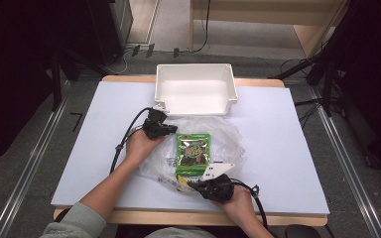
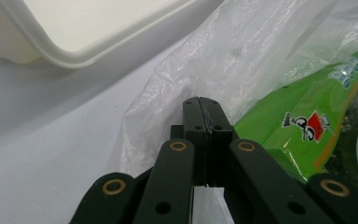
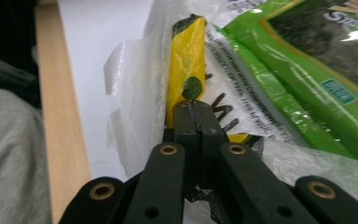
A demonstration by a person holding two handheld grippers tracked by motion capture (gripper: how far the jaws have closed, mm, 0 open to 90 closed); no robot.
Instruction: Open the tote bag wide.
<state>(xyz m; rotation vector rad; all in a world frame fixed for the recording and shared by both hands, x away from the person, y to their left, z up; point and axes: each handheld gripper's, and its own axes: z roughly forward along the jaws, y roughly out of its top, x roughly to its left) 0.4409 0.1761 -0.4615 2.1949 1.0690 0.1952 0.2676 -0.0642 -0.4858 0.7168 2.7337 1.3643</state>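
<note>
work in hand: both tongs pinch a clear plastic bag [image 1: 198, 148] that holds a green seaweed snack packet [image 1: 194, 153]; judged, the bag is being held at opposite edges so it can be lifted or opened
bag's place: flat on the white counter [image 1: 287, 148], just near of the white bin [image 1: 196, 89]
long axis: the packet runs near to far, its far end toward the bin
left tongs [image 2: 200, 106]: jaws fully together on the bag's film at its far-left edge; the packet lies just to their right
right tongs [image 3: 193, 109]: jaws fully together on the bag's near edge, beside a yellow packet [image 3: 186, 60] inside it; the green packet lies beyond
nearer hand: left hand [image 1: 141, 144] is nearer the bin; right hand [image 1: 240, 198] sits at the counter's near edge
pose: both forearms come in low, tongs roughly level with the counter
</note>
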